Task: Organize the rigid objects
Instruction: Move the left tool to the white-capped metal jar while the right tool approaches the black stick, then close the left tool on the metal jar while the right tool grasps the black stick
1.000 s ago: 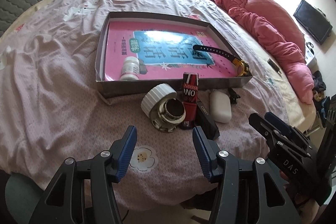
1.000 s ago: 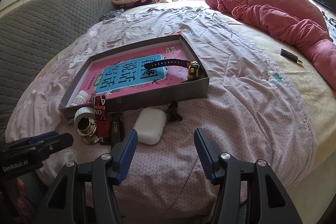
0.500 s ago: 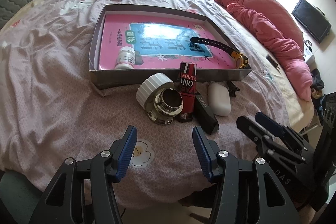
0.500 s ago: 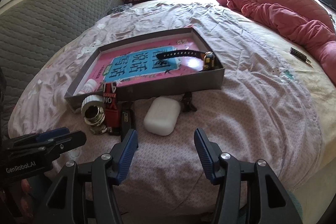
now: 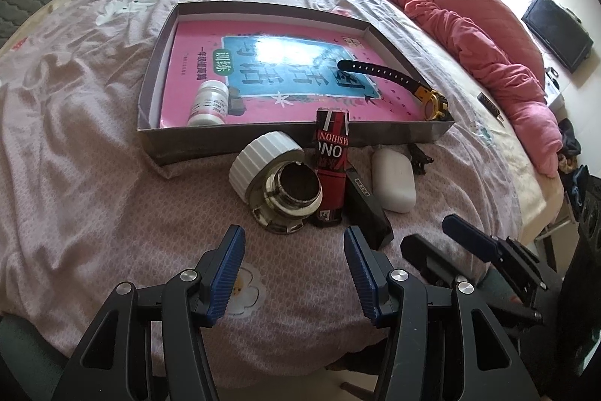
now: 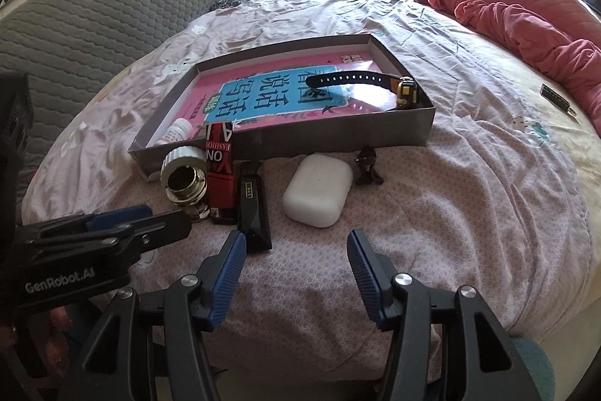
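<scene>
While both tools hang over the near edge of the bed (image 5: 75,153), the left gripper (image 5: 293,269) stands spread with nothing between its blue pads, and the right gripper (image 6: 296,269) is likewise spread and empty.

At the centre of the left wrist view a shallow grey box (image 5: 263,136) lies on the pink bedspread. Its near wall runs across the middle of the frame, and a row of loose things sits just below that wall: a white-capped jar (image 5: 276,177) on its side at the left, a red carton (image 5: 332,171) leaning against the wall, a black bar (image 5: 366,203) just right of it, a white case (image 5: 393,180), and a small black clip (image 5: 420,158) at the right end. Bare bedspread lies between this row and the pads of both tools, and a wider open stretch fills the right half of the right wrist view.

Inside the box a pink book (image 5: 188,62) covers the floor; on it rest a white pill bottle (image 5: 208,102) at the lower left and a black-strapped watch (image 5: 398,79) at the right, its yellow face near the corner.

Readable writing: "FASHION" and "ON" on the carton, large Chinese characters on the book's blue panel, and "GenRobot.AI" on the left tool at the lower left of the right wrist view.
</scene>
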`<act>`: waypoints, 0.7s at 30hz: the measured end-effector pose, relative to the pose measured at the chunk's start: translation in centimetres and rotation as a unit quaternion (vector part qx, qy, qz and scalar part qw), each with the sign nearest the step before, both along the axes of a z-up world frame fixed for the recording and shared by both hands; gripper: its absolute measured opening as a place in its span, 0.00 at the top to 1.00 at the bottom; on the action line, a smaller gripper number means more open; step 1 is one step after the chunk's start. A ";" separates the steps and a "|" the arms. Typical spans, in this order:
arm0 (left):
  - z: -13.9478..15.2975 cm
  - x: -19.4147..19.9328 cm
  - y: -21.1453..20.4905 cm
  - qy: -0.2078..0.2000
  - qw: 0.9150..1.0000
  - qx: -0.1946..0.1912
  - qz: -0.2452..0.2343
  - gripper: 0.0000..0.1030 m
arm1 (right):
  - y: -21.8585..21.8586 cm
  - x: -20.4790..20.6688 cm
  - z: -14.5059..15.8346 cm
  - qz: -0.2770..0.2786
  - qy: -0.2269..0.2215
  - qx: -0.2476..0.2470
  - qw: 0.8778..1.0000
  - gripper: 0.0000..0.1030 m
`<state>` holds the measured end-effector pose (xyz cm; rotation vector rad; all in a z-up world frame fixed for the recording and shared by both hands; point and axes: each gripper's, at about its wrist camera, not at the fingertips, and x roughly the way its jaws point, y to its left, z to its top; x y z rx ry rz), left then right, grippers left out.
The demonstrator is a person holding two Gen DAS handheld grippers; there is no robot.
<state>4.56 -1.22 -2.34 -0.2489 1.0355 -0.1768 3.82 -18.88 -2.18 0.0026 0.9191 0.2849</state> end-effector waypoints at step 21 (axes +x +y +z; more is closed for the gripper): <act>-1.0 3.2 0.7 0.001 1.000 -0.007 0.002 0.49 | 1.6 0.6 -1.2 0.036 0.011 0.007 0.999 0.46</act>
